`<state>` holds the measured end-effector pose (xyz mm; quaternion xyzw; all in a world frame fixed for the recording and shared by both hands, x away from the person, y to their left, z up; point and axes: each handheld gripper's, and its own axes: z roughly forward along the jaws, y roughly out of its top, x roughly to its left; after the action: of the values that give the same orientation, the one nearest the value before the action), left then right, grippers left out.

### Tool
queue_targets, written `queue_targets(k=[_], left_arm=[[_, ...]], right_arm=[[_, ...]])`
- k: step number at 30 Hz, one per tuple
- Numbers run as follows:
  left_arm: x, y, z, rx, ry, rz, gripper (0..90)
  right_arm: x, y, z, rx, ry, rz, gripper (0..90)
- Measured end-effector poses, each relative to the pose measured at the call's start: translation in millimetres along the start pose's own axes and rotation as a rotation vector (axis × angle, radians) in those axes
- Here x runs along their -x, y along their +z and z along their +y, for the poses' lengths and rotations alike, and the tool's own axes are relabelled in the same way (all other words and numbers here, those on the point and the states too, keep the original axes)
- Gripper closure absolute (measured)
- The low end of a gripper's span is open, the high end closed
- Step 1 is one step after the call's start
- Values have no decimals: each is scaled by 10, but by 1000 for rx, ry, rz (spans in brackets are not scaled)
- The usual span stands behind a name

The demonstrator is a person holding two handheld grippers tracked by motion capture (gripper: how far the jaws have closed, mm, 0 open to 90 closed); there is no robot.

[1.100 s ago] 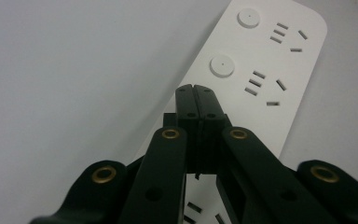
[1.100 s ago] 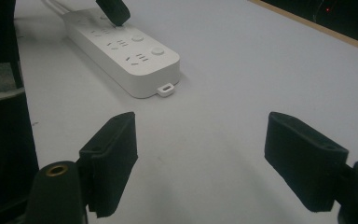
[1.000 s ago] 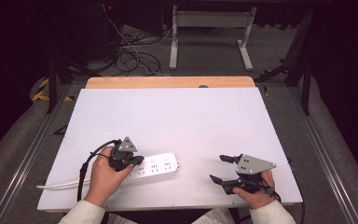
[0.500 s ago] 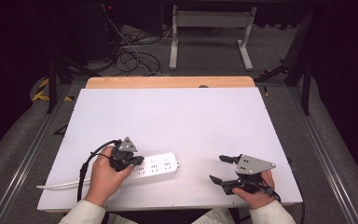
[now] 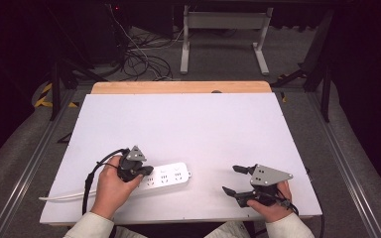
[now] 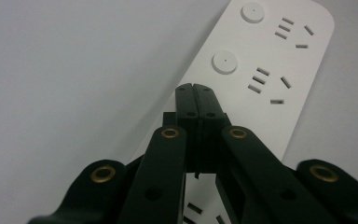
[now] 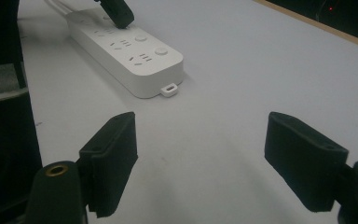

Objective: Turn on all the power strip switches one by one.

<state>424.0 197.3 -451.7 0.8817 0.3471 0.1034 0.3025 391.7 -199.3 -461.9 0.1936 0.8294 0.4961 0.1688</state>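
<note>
Power strip (image 5: 164, 177) lies on table (image 5: 188, 124) near its front edge, left of centre — left gripper (image 5: 146, 172) over its left end, right gripper (image 5: 234, 179) well apart, rightward.

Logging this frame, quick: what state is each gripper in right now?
Left gripper: closed, nothing between its jaws, tips over the white power strip.
Right gripper: open, holding nothing, above the table.
</note>
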Motion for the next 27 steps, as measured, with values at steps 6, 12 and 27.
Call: queue_targets(k=[6,12,27], left_arm=[[11,5,3,-5,9,8,900],[21,-148,73,90,2,25,900],[87,-315,155,112,27,15,900]], right_arm=[[-4,1,0,-1,0,0,259],[9,-1,-3,-1,-1,0,259],[18,-11,-6,1,-1,-4,259]])
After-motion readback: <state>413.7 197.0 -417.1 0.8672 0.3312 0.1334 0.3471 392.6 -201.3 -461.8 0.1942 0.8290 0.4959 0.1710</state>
